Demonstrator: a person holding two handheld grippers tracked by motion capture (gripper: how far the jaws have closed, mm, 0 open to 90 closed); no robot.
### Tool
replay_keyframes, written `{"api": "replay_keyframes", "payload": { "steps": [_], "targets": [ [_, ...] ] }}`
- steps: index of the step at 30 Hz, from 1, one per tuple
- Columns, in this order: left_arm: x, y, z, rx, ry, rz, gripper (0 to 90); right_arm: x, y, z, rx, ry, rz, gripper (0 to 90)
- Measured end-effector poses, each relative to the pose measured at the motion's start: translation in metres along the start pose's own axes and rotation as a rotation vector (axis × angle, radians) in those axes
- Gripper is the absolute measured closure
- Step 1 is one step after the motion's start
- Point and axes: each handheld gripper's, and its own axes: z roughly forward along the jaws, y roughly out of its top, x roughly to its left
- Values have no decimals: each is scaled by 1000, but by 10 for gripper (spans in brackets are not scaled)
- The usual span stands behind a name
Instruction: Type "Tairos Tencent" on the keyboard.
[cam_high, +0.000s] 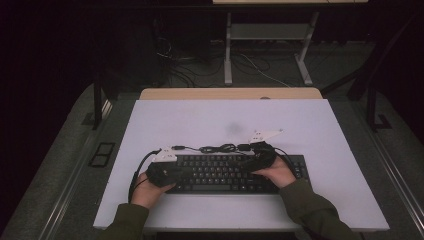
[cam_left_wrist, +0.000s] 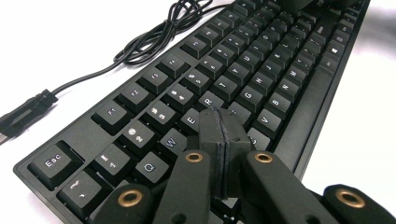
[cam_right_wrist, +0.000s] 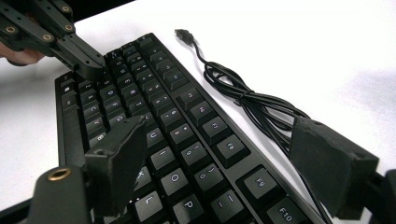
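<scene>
Left gripper (cam_left_wrist: 224, 135): I am pressing my jaws together, gripping nothing, tips resting over the keyboard (cam_left_wrist: 243, 79) near its R key. Right gripper (cam_right_wrist: 233, 163): I am spreading my jaws wide, gripping nothing, straddling the keyboard's far edge, one pad beside the cable (cam_right_wrist: 247, 100). Keyboard: lying flat on the white table (cam_high: 200, 120), near edge, long axis running left to right.
</scene>
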Motion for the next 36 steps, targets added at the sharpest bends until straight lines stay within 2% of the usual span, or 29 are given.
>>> {"api": "replay_keyframes", "payload": {
  "steps": [7, 14, 29, 36],
  "targets": [
    [-2, 1, -1, -5, -17, 8, 890, -1, 0, -1, -5, 1, -3, 192],
    [-7, 3, 1, -9, -60, 17, 891, -1, 0, -1, -4, 0, 2, 192],
    [-21, 5, 13, 19, -133, 56, 891, -1, -1, 0, -2, 1, 4, 192],
    [-26, 5, 19, 46, -156, 81, 891, -1, -1, 0, -2, 0, 6, 192]
  ]
}}
